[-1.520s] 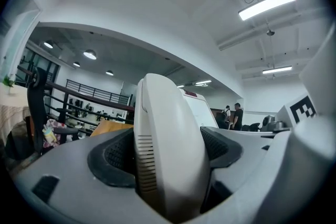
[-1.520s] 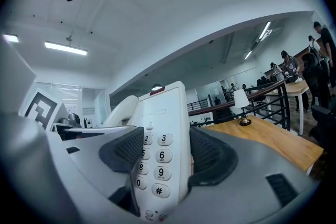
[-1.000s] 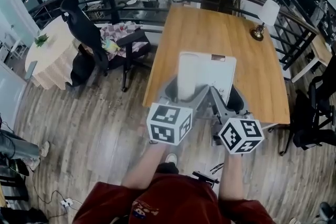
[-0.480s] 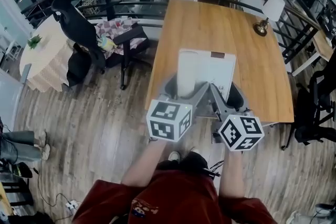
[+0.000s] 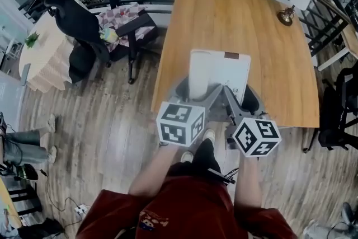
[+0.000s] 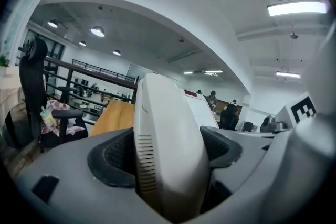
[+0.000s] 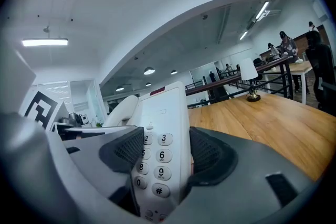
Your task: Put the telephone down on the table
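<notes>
A white telephone (image 5: 219, 73) with its handset on its left side is held up in the air over the near end of the wooden table (image 5: 240, 19). My left gripper (image 5: 193, 97) is shut on the handset side (image 6: 165, 149). My right gripper (image 5: 238, 99) is shut on the keypad side (image 7: 157, 157), where the number keys show between the black pads. The phone hangs above the table's near edge; I cannot tell if it touches the wood.
A small lamp (image 5: 295, 1) stands at the table's far right corner (image 7: 250, 81). A black chair with a coat (image 5: 78, 22) and a patterned cushion sit to the left. A round clothed table (image 5: 39, 59) is further left. A railing runs behind the table.
The view has shifted forward over the table. The phone and both grippers keep the same hold and sit slightly further over the table's near end.
</notes>
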Available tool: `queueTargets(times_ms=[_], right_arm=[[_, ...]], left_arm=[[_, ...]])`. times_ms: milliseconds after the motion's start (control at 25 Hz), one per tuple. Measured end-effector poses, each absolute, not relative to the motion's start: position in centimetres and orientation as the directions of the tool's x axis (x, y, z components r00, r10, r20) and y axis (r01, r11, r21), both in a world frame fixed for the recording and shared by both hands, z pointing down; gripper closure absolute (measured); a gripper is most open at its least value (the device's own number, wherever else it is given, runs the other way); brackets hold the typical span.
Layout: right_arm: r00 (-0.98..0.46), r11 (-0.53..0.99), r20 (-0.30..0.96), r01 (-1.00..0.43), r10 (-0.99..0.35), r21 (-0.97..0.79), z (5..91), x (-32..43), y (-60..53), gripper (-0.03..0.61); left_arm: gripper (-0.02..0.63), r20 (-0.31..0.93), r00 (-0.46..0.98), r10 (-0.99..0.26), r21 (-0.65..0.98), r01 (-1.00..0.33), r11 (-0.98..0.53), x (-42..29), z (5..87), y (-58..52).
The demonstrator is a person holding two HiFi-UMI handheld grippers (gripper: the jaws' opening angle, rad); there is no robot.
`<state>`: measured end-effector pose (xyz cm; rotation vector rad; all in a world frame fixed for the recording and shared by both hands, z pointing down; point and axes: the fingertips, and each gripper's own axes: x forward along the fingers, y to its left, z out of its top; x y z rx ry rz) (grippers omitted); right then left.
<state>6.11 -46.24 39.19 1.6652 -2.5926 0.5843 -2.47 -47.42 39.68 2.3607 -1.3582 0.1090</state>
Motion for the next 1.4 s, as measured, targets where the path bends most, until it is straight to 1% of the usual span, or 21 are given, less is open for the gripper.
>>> queueTargets(times_ms=[520,840,1400], right_arm=[[-0.468,0.330,0.337,-0.858,-0.817,-0.393,48.3,7.3,-50.6,0.295],[-0.462,0.269,0.428,-0.858,-0.777,-0.437,54.3,7.9,-52.7,0.295],[-0.468,0.223,0.534,-0.860,-0.704,-0.459,62.0,10.0,-54.3,0.295]], left_arm=[[0.219,0.419,0.486,-0.767,0.352,-0.866,-0.356,-1.3,48.7,-51.4],[0.219,0.509,0.491,-0.707,0.383,-0.865,-0.325,-0.6,54.8,-53.6],[0.220,0.599,0.487,-0.635,0.429,-0.865,-0.259,1.4,62.7,-55.0]])
